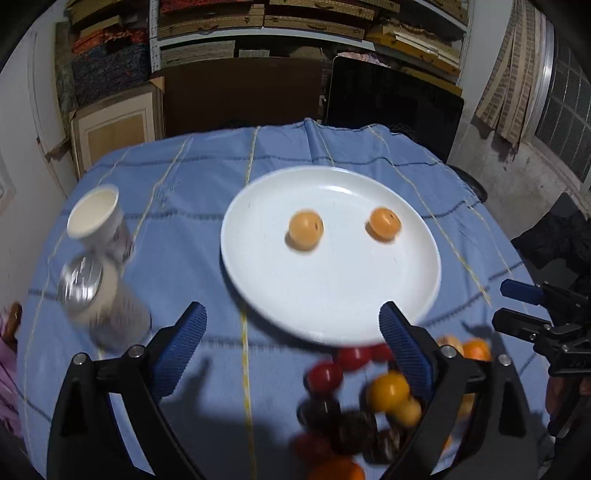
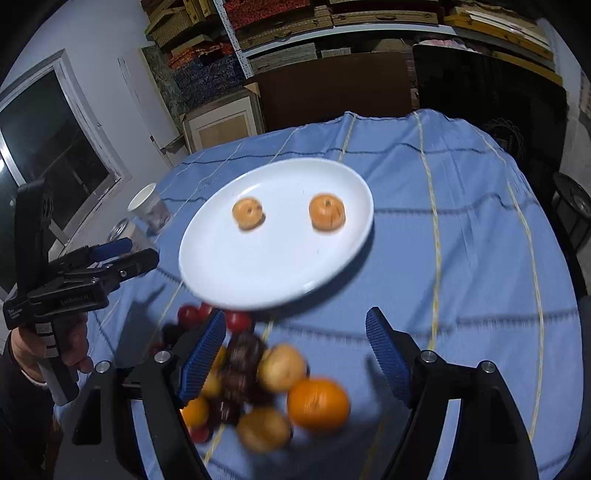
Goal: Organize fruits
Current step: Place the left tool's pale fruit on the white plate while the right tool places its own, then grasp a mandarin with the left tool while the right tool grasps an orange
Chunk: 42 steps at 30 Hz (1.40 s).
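Nearest to us, in the left wrist view, the left gripper (image 1: 291, 325) has its 2 blue pads wide apart, and nothing is between them except the blue tablecloth (image 1: 207, 229) under them. In the right wrist view, the right gripper (image 2: 295, 332) also stands well open and holds nothing; its left pad is in front of the fruit pile (image 2: 258, 387).

This pile lies on the cloth just before the plate. We see in it 1 large orange (image 2: 318, 404), some yellow-brown round fruits, small red ones (image 1: 325, 376) and dark, almost black ones. The pictures are blurred, so we cannot name each kind.

Behind the pile is the white plate (image 1: 332, 295). On it lie 2 small orange fruits (image 1: 306, 229), apart from each other, in the far half of the plate.

At the left side of the cloth stand a white paper cup (image 1: 96, 211) and a jar with a metal lid (image 1: 99, 295), close together.

Far behind the table we see shelves with stacked boxes (image 1: 258, 22).
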Each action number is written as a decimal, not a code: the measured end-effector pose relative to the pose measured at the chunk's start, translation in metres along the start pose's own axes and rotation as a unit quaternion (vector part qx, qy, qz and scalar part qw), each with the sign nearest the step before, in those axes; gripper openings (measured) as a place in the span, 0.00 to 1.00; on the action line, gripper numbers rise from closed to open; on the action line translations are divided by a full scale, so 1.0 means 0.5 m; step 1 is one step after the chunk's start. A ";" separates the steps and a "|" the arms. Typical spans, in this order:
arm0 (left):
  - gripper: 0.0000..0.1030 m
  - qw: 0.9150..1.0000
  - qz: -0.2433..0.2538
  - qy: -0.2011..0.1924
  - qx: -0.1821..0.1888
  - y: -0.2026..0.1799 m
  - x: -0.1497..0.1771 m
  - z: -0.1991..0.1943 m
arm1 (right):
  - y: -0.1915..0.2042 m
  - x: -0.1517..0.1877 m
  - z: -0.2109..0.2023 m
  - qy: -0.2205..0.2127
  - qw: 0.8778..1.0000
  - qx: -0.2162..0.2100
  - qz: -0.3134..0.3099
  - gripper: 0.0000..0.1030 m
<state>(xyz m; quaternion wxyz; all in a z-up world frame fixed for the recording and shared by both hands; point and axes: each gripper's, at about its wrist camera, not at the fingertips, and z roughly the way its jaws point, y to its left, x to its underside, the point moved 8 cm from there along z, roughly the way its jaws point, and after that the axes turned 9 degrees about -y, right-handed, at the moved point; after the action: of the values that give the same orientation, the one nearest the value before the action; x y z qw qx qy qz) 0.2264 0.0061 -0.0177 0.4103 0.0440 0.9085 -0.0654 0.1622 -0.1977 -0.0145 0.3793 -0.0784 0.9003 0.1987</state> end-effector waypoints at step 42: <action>0.43 0.997 0.033 0.060 0.027 -0.043 0.304 -0.084 | -0.006 0.139 -0.034 0.010 0.992 0.093 -0.082 0.76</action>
<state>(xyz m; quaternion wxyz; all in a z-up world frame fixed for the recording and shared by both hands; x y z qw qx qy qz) 0.0923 -0.0044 -0.1025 0.3558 0.0890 0.9274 -0.0738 0.1031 -0.2069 -0.0542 0.3908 -0.1187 0.9091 0.0816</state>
